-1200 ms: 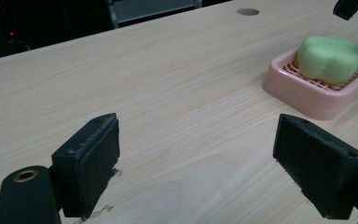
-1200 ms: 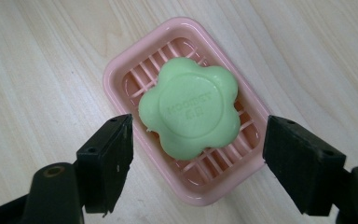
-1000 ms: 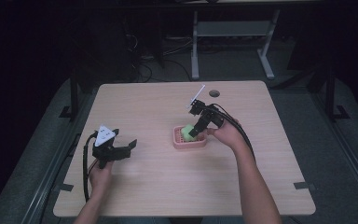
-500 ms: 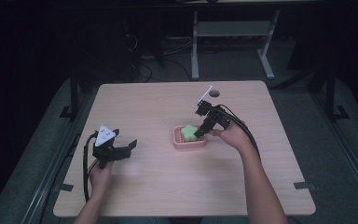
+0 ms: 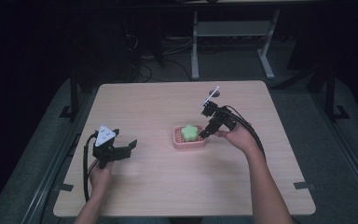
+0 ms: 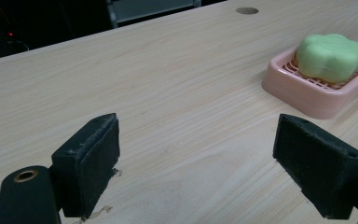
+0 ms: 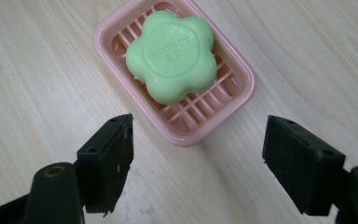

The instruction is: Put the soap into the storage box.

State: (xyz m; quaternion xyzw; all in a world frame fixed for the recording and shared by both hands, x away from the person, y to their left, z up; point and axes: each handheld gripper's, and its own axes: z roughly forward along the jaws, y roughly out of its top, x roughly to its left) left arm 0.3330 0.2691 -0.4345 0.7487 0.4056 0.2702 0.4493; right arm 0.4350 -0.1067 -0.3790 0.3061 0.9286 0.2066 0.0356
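Note:
A green flower-shaped soap (image 5: 189, 131) lies in a pink slatted soap dish (image 5: 186, 143) near the middle of the wooden table. My right gripper (image 5: 205, 133) hovers just right of the dish, open and holding nothing. In the right gripper view the soap (image 7: 171, 53) and the dish (image 7: 200, 130) sit just beyond the spread jaws of the right gripper (image 7: 198, 158). My left gripper (image 5: 123, 148) rests at the table's left, open and empty. From the left gripper (image 6: 209, 163) the dish (image 6: 307, 95) and soap (image 6: 332, 53) show far off at upper right.
A round cable hole (image 5: 214, 93) is in the table near its far edge. Bare wood (image 5: 168, 196) spreads in front of both grippers. A metal stand (image 5: 233, 42) and cables sit on the dark floor behind the table.
My right gripper has drawn back to the right, from over the dish to beside it. The soap stays in the dish. The left gripper has not moved.

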